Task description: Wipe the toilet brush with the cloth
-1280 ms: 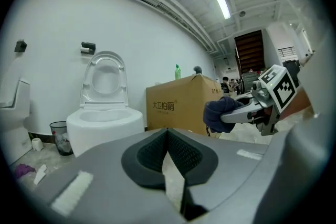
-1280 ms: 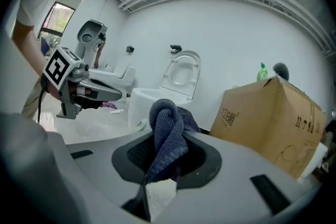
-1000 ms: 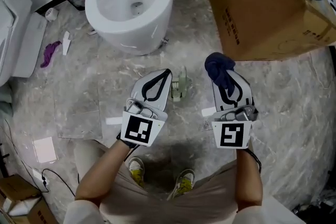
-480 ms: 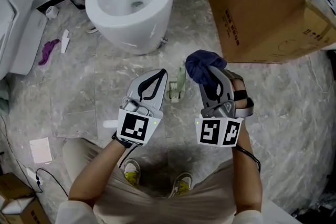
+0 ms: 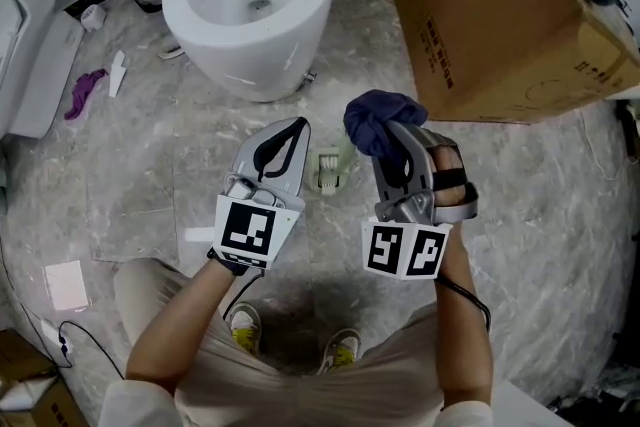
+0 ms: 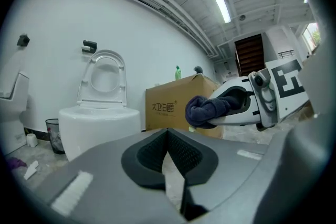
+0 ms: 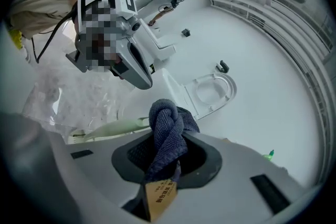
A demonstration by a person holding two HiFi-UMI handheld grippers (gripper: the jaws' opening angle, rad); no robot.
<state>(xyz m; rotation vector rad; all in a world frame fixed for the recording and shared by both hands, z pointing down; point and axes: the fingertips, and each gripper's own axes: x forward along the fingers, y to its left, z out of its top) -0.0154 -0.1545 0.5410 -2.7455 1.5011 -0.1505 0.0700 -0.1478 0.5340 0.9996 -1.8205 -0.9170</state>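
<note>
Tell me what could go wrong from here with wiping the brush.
1. The toilet brush sits loose on the floor, and the left gripper is shut on nothing, so a wipe could simply shove the brush away.
2. The right gripper pinches the cloth as a bunched wad, and rubbing may drag it free.

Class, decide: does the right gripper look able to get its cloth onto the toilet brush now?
Probably yes: the right gripper, shut on the cloth, hovers beside the toilet brush; nothing lies between them.
</note>
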